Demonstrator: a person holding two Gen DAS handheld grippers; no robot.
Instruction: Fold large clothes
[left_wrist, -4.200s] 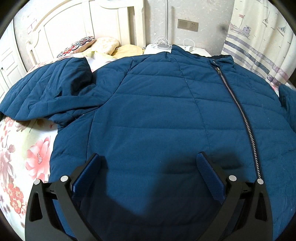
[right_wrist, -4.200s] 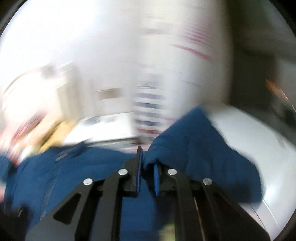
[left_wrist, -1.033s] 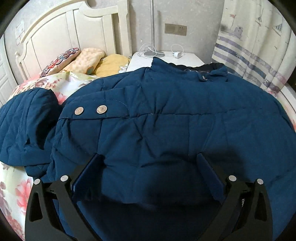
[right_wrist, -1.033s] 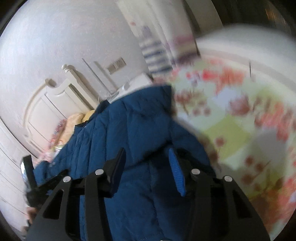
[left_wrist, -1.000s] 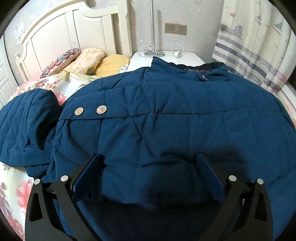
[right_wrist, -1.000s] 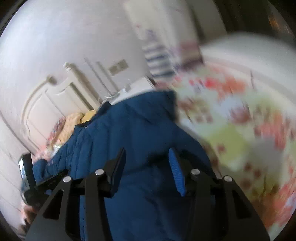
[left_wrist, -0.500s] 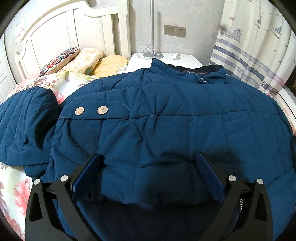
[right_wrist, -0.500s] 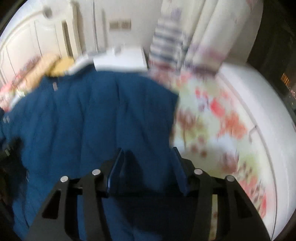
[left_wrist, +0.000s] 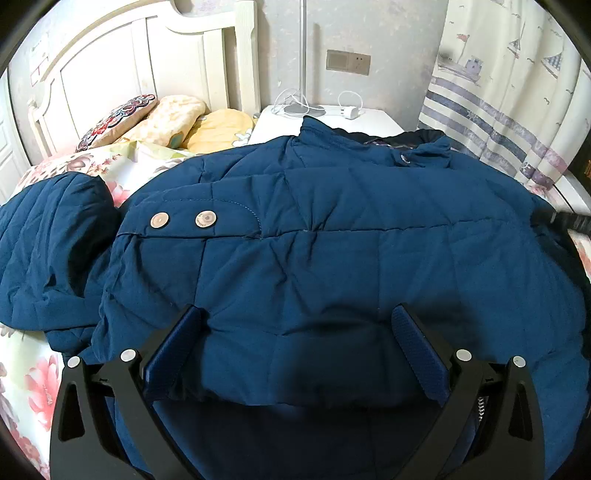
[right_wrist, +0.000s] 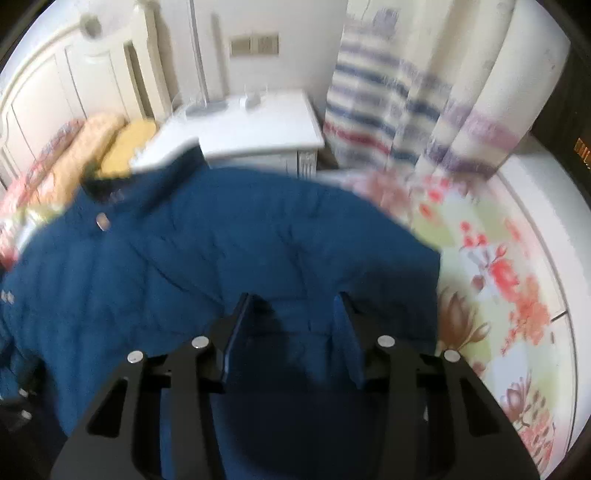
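Your left gripper hovers released above the navy quilted jacket mid-bed; your right gripper, closing, straddles its sleeve edge to fold.

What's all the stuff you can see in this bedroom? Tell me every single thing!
jacket: one, dark blue, quilted, spread on the bed
snap buttons: two, metal, on a folded-over jacket flap
bedsheet: one, pale with red flowers, under the jacket
pillows: three, patterned, peach, yellow, by the headboard
headboard: one, cream, behind the pillows
nightstand: one, white, beside the bed
charger and cables: white, on the nightstand
wall switch plate: one, grey, above the nightstand
curtain: one, cream with blue stripes and boats, beside the nightstand
left tool: one, black, blue pads, open over the jacket hem
right tool: one, black, closing, jacket fabric between its pads
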